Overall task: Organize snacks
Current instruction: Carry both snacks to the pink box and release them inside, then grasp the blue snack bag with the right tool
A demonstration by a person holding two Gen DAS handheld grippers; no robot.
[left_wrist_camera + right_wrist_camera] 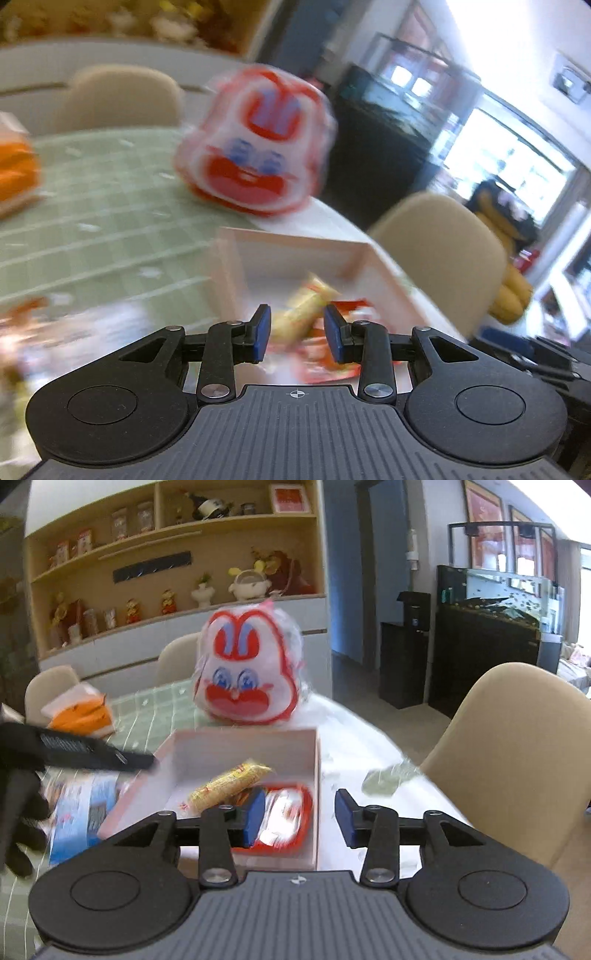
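Note:
A pale pink open box [314, 753] sits on the table. Inside lie a yellow snack bar [229, 784] and a red and white packet [284, 816]. My right gripper [301, 821] is open and empty above the box's near right corner. My left gripper [297, 338] is open and empty above the box [295, 243], with the yellow bar [299, 314] and the red packet [332, 365] below its fingers. A white and red rabbit-face bag [247, 672] stands behind the box; it also shows in the left wrist view [258, 147].
An orange and white bag [79, 712] lies at the far left on the green checked tablecloth [92, 221]. A blue and white packet [81, 808] lies left of the box. Beige chairs [517, 757] stand around the table. The left gripper's body [74, 753] reaches in from the left.

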